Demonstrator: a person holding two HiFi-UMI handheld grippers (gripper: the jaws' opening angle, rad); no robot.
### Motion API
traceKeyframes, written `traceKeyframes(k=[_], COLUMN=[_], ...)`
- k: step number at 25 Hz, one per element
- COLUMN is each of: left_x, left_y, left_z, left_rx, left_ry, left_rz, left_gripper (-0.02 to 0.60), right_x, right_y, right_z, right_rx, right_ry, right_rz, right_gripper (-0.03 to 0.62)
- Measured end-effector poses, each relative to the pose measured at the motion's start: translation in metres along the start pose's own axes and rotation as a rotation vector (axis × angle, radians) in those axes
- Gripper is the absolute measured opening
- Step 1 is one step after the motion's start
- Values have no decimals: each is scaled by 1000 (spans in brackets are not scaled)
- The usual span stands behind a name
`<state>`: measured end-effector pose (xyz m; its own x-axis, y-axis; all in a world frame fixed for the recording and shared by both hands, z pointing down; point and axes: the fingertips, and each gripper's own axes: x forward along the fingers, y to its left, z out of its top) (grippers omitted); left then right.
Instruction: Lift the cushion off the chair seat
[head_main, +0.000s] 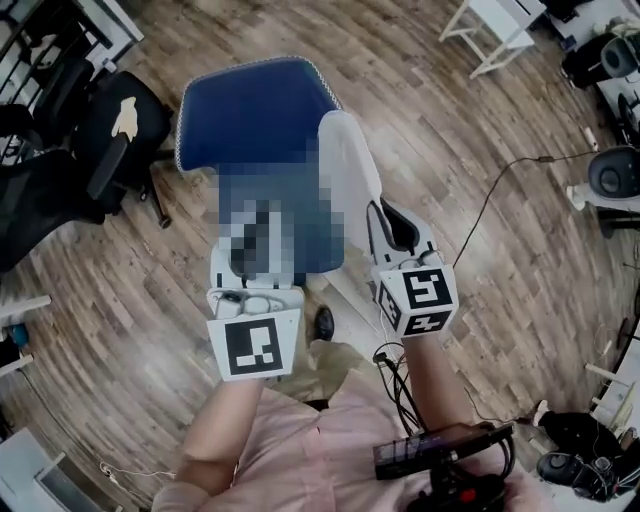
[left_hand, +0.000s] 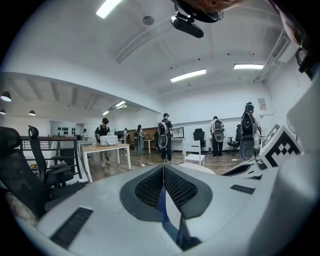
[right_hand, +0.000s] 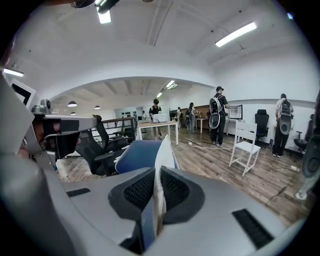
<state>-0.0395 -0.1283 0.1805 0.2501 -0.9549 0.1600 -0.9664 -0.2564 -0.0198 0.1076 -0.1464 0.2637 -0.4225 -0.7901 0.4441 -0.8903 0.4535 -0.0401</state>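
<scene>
The blue cushion (head_main: 255, 115), white along its edge and underside, hangs above the wood floor, held up between both grippers; a mosaic patch covers its near part. My left gripper (head_main: 255, 285) grips its near left edge, and in the left gripper view my left gripper (left_hand: 163, 175) has its jaws pressed on a thin blue and white strip of cushion (left_hand: 161, 200). My right gripper (head_main: 385, 235) holds the right side. In the right gripper view my right gripper (right_hand: 155, 182) has the cushion (right_hand: 142, 155) clamped between its pads.
Black office chairs (head_main: 100, 150) stand at the left. A white stool (head_main: 495, 30) is at the top right, and a cable (head_main: 500, 190) runs across the floor. Round-based equipment (head_main: 612, 180) sits at the right. Several people and a table (left_hand: 102, 147) are far off.
</scene>
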Motion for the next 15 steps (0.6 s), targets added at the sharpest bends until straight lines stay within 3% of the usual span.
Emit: traceKeyframes(k=[15], left_x=[-71], left_y=[-58], left_z=[143], left_rx=[90], left_ry=[-234], left_rz=[-33], left_gripper=[14], right_x=[-135], right_y=[0], right_z=[121], right_rx=[-78], right_ry=[-299], right_rz=[-25], right_gripper=[32])
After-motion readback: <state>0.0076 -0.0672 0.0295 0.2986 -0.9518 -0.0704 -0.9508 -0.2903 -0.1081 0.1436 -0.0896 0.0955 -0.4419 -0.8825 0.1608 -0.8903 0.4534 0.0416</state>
